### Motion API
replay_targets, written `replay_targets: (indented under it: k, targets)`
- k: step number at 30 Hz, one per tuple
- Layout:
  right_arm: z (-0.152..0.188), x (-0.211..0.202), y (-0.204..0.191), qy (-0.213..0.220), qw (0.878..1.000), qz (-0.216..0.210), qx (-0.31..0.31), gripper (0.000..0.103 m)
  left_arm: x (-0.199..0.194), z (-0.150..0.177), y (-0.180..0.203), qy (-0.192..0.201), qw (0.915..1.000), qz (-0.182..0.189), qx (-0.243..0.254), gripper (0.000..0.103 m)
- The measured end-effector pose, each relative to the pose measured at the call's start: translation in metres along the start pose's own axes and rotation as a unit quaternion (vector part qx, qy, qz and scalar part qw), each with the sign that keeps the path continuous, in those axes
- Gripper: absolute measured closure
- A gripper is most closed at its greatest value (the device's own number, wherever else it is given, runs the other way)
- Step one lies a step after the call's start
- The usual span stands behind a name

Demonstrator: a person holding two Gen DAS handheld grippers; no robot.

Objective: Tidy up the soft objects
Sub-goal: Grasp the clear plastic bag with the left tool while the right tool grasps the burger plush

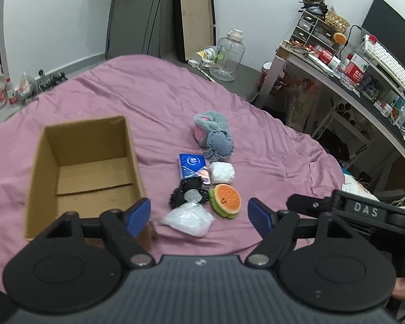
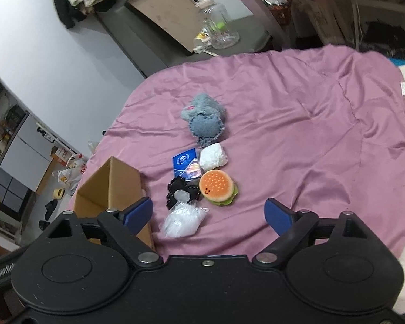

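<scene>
Soft things lie in a loose line on the pink bed sheet [image 1: 256,113]: grey plush toy [image 1: 213,134] farthest, then blue tissue pack [image 1: 193,168] touching a white wad [image 1: 222,172], black scrunchie [image 1: 187,192], burger toy [image 1: 226,200], and clear plastic bag [image 1: 187,220] nearest me. Cardboard box [image 1: 83,172] stands open beside them, to the left. My left tongs [image 1: 199,216] are spread wide, holding nothing. My right tongs [image 2: 209,216] likewise gape wide and empty above the sheet.
</scene>
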State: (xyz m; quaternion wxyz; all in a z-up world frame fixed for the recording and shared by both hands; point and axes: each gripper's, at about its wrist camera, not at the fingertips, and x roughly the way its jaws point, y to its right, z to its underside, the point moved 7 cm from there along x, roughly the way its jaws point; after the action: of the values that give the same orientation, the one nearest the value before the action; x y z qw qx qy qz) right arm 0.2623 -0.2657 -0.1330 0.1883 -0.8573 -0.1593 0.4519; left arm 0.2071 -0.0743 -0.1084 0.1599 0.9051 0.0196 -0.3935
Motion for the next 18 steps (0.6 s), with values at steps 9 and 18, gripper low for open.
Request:
replay_targets:
  k: [9,18]
  targets:
    - [-0.016,0.039,0.015,-0.003,0.999,-0.019,0.048,0.015,0.052,0.008,0.006,-0.030,0.9991,-0.011,-0.029,0.025]
    - [-0.006,0.073,0.024,-0.038,0.997,-0.037,0.059,0.018,0.093,0.024,0.009,-0.050,0.9979,-0.026,-0.031,0.025]
